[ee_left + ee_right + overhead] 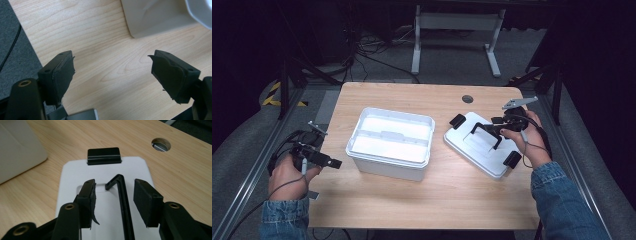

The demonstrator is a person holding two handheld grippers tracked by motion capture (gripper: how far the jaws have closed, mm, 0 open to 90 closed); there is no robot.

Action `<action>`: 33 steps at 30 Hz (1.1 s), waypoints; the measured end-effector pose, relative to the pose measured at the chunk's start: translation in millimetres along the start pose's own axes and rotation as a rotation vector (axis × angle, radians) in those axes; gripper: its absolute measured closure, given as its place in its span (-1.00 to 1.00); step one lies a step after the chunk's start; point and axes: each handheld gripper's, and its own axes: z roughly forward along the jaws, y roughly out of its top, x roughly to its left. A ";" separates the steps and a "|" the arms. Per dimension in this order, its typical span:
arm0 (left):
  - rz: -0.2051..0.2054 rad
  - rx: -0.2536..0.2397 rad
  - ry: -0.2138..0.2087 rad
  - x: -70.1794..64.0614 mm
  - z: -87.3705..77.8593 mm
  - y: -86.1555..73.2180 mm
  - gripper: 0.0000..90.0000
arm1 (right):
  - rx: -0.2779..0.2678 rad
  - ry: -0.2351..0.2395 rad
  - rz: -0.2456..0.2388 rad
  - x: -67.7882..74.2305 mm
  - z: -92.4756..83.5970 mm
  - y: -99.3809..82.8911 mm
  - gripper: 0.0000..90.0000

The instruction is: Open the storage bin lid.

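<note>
The right gripper (113, 200) is open around the black handle (122, 195) of the white lid (482, 145), beside the open box (391, 142). The thin handle could slip out. The left gripper (112, 75) waits open and empty.

No text, label or number can be read anywhere (all surfaces are plain).
</note>
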 end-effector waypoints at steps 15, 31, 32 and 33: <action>0.005 -0.005 -0.003 -4.3 -2.7 -11.5 -0.57 | -0.022 0.097 -0.051 45.5 -25.1 7.3 0.17; -0.032 -0.033 -0.004 -0.4 -6.1 -10.2 -0.56 | -0.028 0.180 -0.091 92.6 -28.8 -3.4 0.14; -0.034 -0.032 -0.008 0.2 -6.4 -10.4 -0.56 | -0.018 0.177 -0.093 95.5 -27.7 -5.3 0.14; -0.032 -0.031 -0.007 0.7 -6.5 -10.5 -0.55 | -0.016 0.176 -0.092 98.0 -27.1 -6.8 0.14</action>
